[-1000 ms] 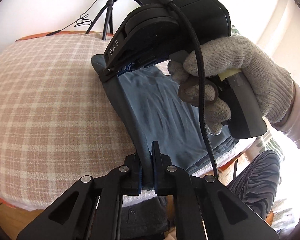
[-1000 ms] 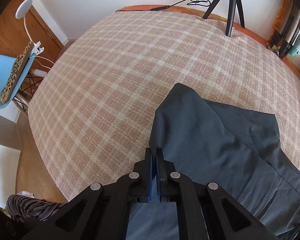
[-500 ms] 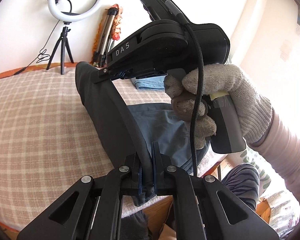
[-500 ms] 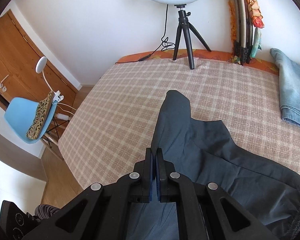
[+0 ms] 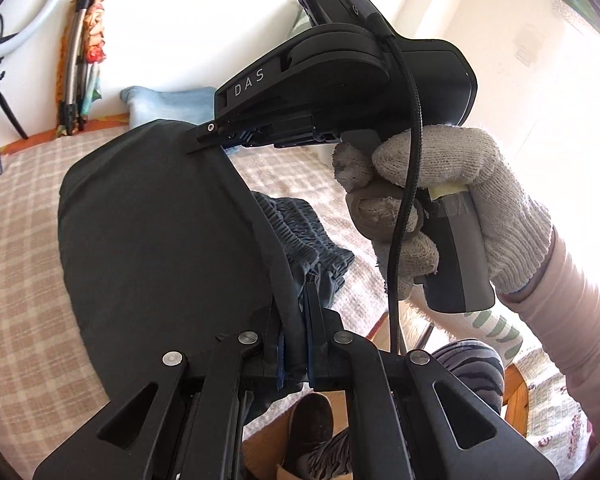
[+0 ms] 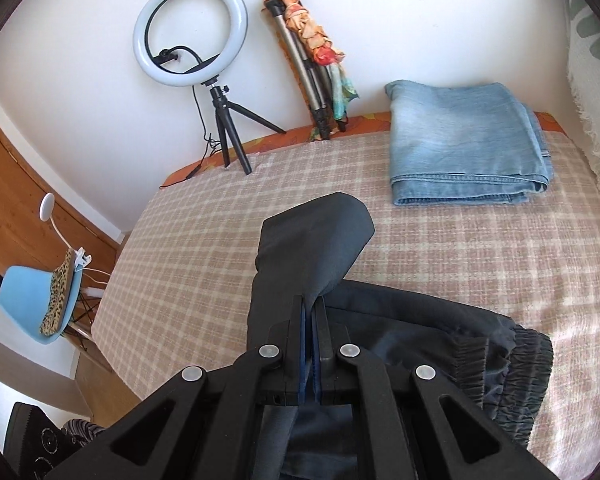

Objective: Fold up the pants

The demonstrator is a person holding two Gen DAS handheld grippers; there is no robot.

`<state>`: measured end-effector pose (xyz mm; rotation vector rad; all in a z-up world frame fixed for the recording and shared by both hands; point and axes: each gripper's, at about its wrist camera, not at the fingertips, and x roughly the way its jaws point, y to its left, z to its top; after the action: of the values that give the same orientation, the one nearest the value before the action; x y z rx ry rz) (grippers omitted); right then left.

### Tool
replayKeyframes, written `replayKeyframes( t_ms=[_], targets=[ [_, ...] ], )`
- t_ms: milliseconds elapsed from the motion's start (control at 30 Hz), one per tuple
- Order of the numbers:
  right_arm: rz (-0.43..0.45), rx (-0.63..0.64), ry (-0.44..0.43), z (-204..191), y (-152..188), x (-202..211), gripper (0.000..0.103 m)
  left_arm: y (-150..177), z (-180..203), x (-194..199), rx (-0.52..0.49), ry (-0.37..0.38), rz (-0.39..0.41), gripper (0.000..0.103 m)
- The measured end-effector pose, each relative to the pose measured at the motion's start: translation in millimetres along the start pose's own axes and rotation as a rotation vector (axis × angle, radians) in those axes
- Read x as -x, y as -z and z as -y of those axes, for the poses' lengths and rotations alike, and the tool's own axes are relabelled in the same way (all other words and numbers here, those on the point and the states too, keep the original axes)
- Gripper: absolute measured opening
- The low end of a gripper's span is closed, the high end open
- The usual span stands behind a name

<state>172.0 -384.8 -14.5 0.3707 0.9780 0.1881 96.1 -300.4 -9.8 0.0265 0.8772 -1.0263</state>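
Your left tool (image 5: 296,312) is clamped on a thick rolled edge of the dark charcoal fabric pants (image 5: 160,240), the cloth pinched between its blue-lined pads. To the left of that tool the dark fabric hangs in a broad sheet above the pink-and-cream checked bedspread (image 5: 20,240). Ahead of it the taut edge climbs to your right tool (image 5: 228,140), which bites the same edge at its far end. To the right, the gathered elastic waistband (image 5: 304,232) lies bunched on the bed, and your grey knit-gloved hand (image 5: 440,208) wraps the grip.

From the right wrist, your right tool (image 6: 311,312) is closed on the pants (image 6: 316,240), a fold of dark cloth rising just ahead of its tips. Left of it, beyond the bed edge, stands a pale blue chair (image 6: 32,300). At the far edge of the bed stands a white ring light on a small black tripod (image 6: 192,32). Right of the tool the ruched waistband (image 6: 512,360) rests on the checked cover (image 6: 460,248), well apart from the folded light-blue denim jeans (image 6: 464,140) by the wall.
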Motion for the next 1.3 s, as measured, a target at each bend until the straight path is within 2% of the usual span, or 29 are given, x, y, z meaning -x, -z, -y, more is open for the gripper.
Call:
replayKeyframes(
  t_ms=[267,500,600,667,833,933,1000,1100,1167,1300],
  targets=[
    [-0.003,-0.120,0.060,89,19,5,0.000,-13,24,-66,-0.018,0.061,-0.083,0.006],
    [-0.030,-0.154,0.105,130,36,1,0.000,-10,25,-103,0.003,0.092,-0.140,0.006],
    [-0.032,-0.165,0.113,141,41,-4,0.000,-5,23,-98,0.022,0.098,-0.162,0.007],
    [-0.035,-0.167,0.117,145,42,-10,0.000,-3,20,-88,0.008,0.093,-0.153,0.012],
    [-0.031,-0.155,0.146,148,41,-19,0.000,11,12,-48,-0.012,0.063,-0.131,0.014],
    [-0.020,-0.130,0.182,145,38,-21,0.000,24,12,-19,-0.031,0.012,-0.093,0.014],
    [-0.024,-0.118,0.195,143,35,-21,0.000,31,4,-1,-0.062,-0.065,-0.059,0.016],
    [-0.022,-0.063,0.262,134,30,-15,0.009,44,-23,15,-0.054,-0.147,-0.031,0.016],
    [0.011,-0.028,0.304,126,25,-6,0.023,49,-45,13,-0.027,-0.185,-0.036,0.016],
    [0.052,0.069,0.270,89,11,5,0.028,63,-70,6,0.031,-0.194,-0.054,0.016]
  ],
)
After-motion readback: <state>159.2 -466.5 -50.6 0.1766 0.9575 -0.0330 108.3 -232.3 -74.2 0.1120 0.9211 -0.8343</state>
